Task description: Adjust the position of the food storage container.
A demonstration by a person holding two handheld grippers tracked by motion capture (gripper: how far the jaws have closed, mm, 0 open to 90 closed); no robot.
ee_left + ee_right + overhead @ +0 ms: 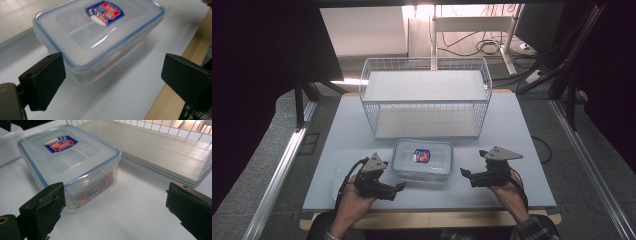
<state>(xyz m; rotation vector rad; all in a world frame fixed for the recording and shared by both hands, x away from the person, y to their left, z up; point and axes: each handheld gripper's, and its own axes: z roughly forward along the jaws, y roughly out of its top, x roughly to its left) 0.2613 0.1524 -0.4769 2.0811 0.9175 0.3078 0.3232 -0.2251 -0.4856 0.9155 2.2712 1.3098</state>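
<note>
Lying near the front edge of the white table (pixel 522 130), between the two grippers: a clear plastic food container (pixel 422 160) with a blue-edged snap lid and a red and blue label (pixel 421 155) on top (some printed packets showing through its side wall in the right gripper view)

Standing just behind the container, toward the far side of the table: a white wire basket (pixel 427 97) with a pale board as its floor

Hovering at the container's left, held in the person's left hand (pixel 349 205): the left gripper (pixel 401 185), jaws spread wide apart and gripping nothing, pointing toward the container's near left corner but not touching it

Hovering at the container's right, held in the right hand (pixel 507 190): the right gripper (pixel 464 172), jaws also spread wide and holding nothing, a clear gap remaining between it and the container

Showing partly under the left gripper, beside the container: a second clear lidded container (pixel 338 180), its details being too faint to tell

Showing along the near side of the table: a bare wooden edge (pixel 175 82)
</note>
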